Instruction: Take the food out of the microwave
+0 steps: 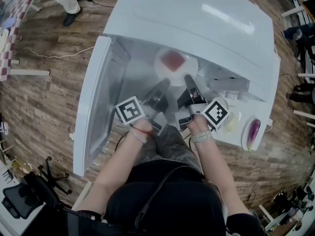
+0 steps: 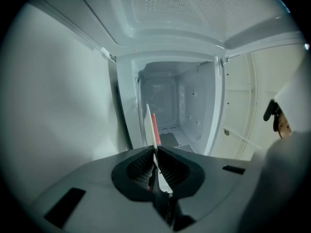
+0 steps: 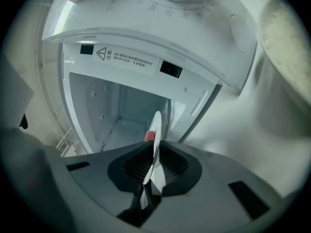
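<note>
A white microwave [image 1: 206,23] is seen from above, and its door [image 1: 96,107] is swung wide open to the left. At the mouth of the cavity a white plate [image 1: 160,67] is held level, and a flat red piece of food [image 1: 173,60] lies on it. The plate is gripped from the near side by both tools. The left gripper [image 1: 162,85] has its jaws pinched on the plate's rim, which is seen edge-on in the left gripper view [image 2: 148,125]. The right gripper [image 1: 188,80] has its jaws pinched on the same rim a little to the right [image 3: 156,130]. Beyond the plate, the cavity is shown bare in both gripper views. To the right of the microwave an eggplant [image 1: 254,132] lies on a separate dish.

The task is judged well advanced: the door is open, the plate is grasped, and it appears mostly clear of the cavity. What is left is for it to be drawn fully out and set down.

Counted: one microwave, one door, one held plate, one piece of food, two grippers, one eggplant.
</note>
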